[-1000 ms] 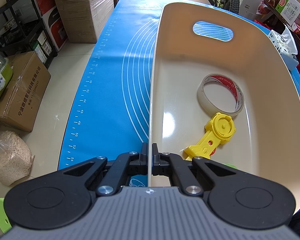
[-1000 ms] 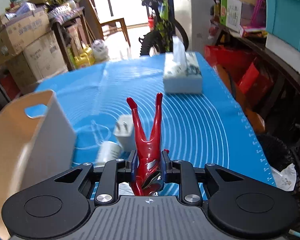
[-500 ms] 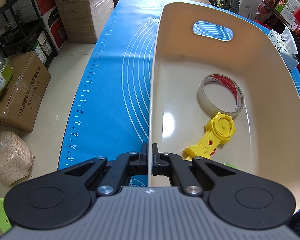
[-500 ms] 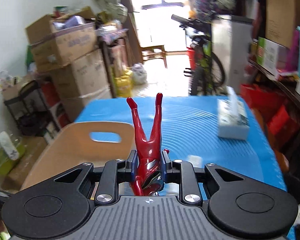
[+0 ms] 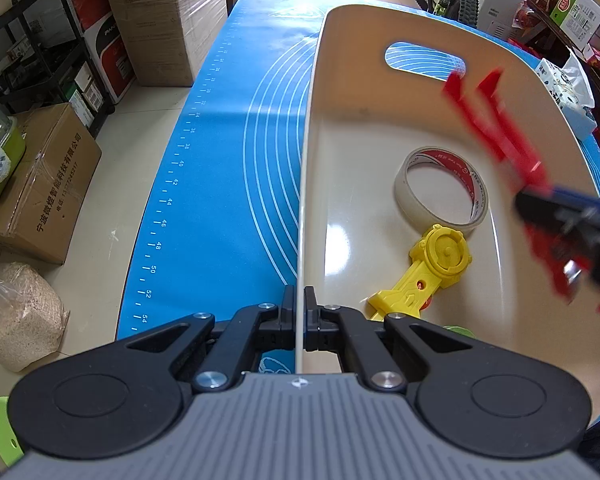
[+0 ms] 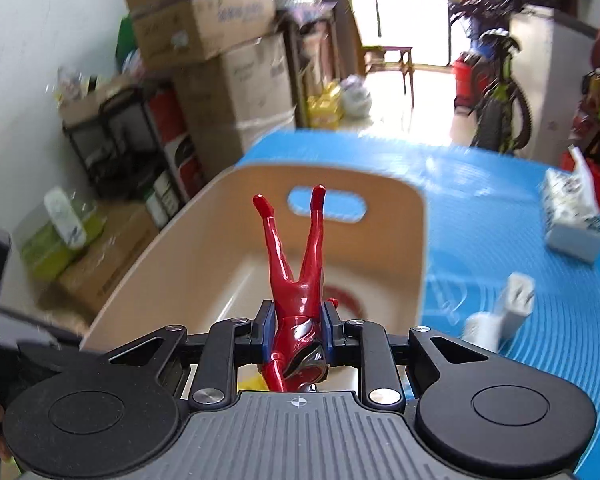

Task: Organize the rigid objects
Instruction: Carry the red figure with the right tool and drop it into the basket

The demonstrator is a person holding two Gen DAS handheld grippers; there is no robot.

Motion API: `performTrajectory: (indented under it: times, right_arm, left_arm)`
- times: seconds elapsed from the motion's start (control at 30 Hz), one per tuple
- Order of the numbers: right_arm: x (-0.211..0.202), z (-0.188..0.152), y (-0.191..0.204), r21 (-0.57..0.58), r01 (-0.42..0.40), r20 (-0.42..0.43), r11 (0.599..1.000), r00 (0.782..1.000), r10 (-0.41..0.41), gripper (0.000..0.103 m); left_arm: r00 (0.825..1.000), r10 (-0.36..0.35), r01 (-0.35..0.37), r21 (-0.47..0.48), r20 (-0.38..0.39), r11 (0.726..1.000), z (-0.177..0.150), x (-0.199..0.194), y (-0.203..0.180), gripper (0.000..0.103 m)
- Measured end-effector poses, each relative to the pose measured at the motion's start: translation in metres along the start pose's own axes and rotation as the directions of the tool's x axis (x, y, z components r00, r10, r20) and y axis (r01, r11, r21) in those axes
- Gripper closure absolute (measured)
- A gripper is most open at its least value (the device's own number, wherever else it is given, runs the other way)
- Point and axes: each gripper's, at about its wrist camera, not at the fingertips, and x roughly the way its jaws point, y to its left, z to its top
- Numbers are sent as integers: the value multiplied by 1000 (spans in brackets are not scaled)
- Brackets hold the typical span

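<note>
Gripping hard, the left gripper (image 5: pixel 299 320) is seen closed on the thin side wall of the cream bin (image 5: pixel 306 168), one finger inside and one outside. Over on the other side, the right gripper (image 6: pixel 298 330) is clamped on the torso of a red figurine (image 6: pixel 298 280), which is held head-down with both legs pointing up and forward, above the bin's open top. In the left wrist view that figurine is caught as a red blur over the bin's right side. Down on the bin floor, a roll of tape (image 5: pixel 442 188) is seen lying flat, with a yellow toy (image 5: pixel 424 272) just beside it, touching its near edge. The bin is set on a blue mat (image 5: pixel 228 168). Out on the mat to the right, a white charger (image 6: pixel 504 312) and a tissue pack (image 6: pixel 572 216) are spotted, well apart from the bin.
</note>
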Motion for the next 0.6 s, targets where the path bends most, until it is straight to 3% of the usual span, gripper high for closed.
performTrajectory:
  times: [0.33,0.6]
  right_arm:
    - [36,-21,23,-101,-3,-189,995,982,-16,70]
    - [20,-16,13,-94,-43,-144,995,989,30,57]
  left_arm:
    - [1000,0,0,0,0,1000,1,0,0,100]
    - [1000,1,-1,1,0,1000,1,0,1,100]
